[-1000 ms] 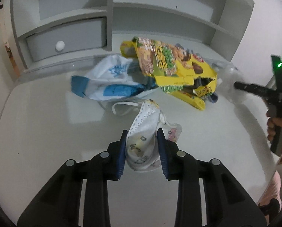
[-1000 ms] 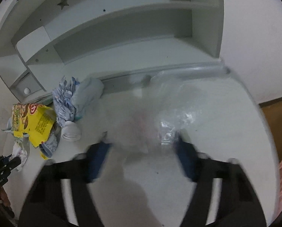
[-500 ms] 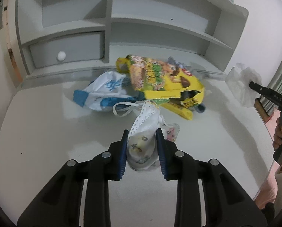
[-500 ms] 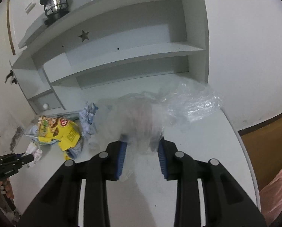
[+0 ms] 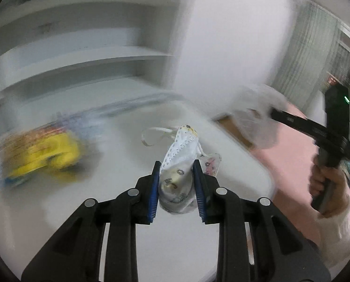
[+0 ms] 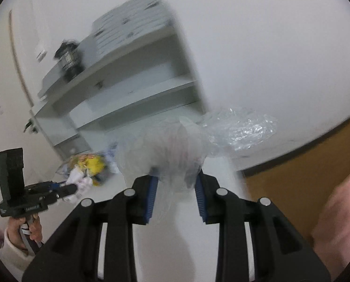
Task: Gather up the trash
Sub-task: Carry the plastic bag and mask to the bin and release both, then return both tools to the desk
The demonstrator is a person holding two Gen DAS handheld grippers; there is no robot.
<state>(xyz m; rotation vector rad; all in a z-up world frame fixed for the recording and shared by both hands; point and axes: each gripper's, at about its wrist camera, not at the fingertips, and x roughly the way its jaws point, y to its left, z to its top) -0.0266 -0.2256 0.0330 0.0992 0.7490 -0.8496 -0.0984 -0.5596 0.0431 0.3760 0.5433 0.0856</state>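
Observation:
My left gripper [image 5: 176, 166] is shut on a crumpled white face mask [image 5: 178, 162] with printed figures and holds it above the white desk [image 5: 118, 211]. Its ear loop [image 5: 155, 132] hangs free. My right gripper [image 6: 176, 171] is shut on a crumpled clear plastic bag [image 6: 175, 148], lifted off the desk, with its loose end [image 6: 243, 129] trailing right. Each gripper shows in the other's view, the right one [image 5: 275, 115] with the bag and the left one [image 6: 67, 188] with the mask. A yellow snack wrapper [image 5: 43, 152] lies blurred on the desk at the left; it also shows in the right wrist view [image 6: 92, 164].
Grey-white shelves [image 5: 81, 54] stand at the back of the desk, with a black lantern [image 6: 69, 61] on top. The desk's right edge [image 5: 252, 159] drops to a wooden floor [image 6: 292, 164]. White and blue trash [image 6: 111, 157] lies beside the wrapper.
Both grippers have lifted and swung to the right, away from the trash pile, each still holding its item. The views are blurred with motion.

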